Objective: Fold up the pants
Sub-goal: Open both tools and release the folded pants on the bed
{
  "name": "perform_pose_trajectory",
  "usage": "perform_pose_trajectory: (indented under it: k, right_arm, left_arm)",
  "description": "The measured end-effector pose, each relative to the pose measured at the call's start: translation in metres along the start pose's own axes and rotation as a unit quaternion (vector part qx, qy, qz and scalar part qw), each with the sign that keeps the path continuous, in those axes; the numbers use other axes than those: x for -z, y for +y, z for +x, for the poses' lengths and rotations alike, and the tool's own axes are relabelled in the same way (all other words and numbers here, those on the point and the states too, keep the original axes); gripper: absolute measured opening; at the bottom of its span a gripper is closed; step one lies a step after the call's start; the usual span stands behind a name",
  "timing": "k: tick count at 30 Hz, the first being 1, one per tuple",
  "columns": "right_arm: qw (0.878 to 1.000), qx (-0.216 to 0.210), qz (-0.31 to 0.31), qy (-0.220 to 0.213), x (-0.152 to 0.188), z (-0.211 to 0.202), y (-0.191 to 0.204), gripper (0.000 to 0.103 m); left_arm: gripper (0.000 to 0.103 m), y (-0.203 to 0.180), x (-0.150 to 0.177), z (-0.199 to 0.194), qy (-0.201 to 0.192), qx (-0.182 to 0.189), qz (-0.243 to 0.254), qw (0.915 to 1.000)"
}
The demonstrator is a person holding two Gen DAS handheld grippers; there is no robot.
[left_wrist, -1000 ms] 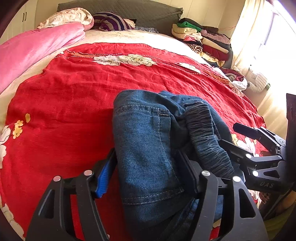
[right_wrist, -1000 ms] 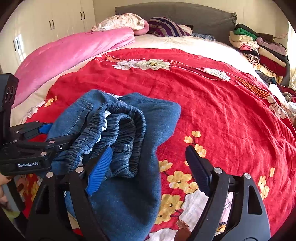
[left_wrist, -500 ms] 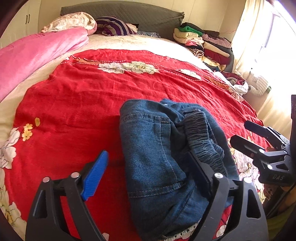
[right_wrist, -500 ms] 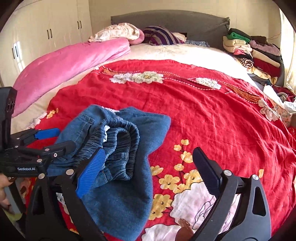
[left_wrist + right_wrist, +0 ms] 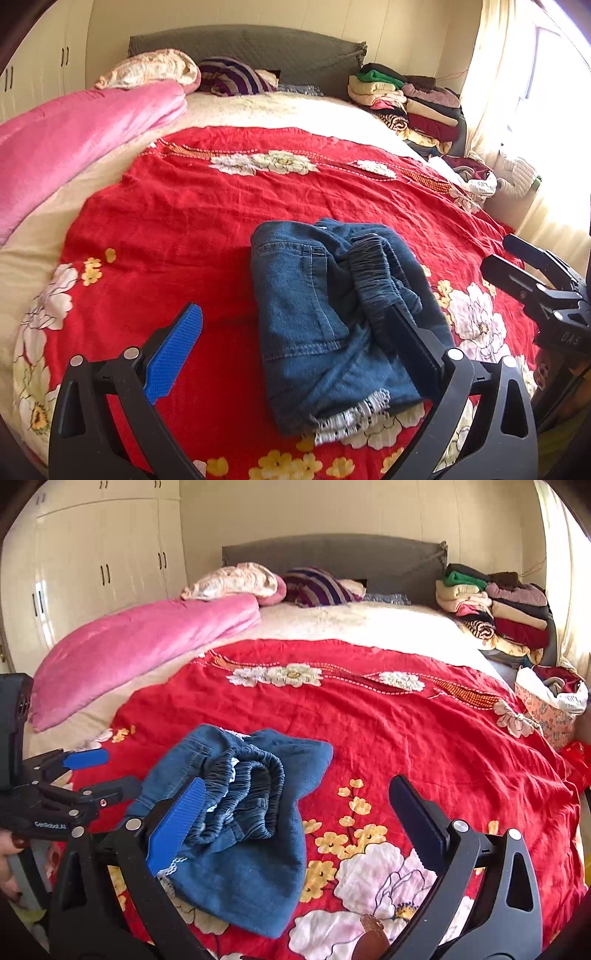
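Both tools are held spread and empty: the left gripper point(image 5: 291, 354) above the near bed edge, the right gripper point(image 5: 295, 819) beside it. The pants point(image 5: 325, 317) lie bundled on the red cover point(image 5: 177, 221) near that edge. The fold seems finished, perhaps needing smoothing. Farther back, a pink quilt point(image 5: 140, 646) and stacked clothes point(image 5: 491, 605) are seen.

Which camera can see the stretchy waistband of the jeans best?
The right wrist view. There the waistband faces the camera, its gathered folds open and bunched on top of the jeans. In the left wrist view the waistband shows only from the side, as a ridged strip, partly behind a gripper finger.
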State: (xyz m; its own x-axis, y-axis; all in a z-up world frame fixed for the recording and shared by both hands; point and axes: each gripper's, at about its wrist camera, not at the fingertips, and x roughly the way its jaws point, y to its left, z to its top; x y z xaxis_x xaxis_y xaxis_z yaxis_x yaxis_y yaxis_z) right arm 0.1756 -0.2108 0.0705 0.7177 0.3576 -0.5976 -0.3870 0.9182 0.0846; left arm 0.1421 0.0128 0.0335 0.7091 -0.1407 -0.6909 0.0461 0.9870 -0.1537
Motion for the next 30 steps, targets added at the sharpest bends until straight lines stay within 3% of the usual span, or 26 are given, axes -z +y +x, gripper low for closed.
perform_pose_trajectory:
  k: [14,30]
  right_arm:
    - [0.999,0.019,0.011,-0.045,0.023,-0.064,0.000,0.094]
    - [0.998,0.025,-0.006,-0.049,0.054,-0.103,0.016,0.094]
  left_arm:
    - [0.099,-0.012,0.025,-0.063,-0.048,-0.003,0.008,0.9988]
    - [0.099,-0.024,0.077,-0.089,-0.026,-0.009,0.015,0.9995]
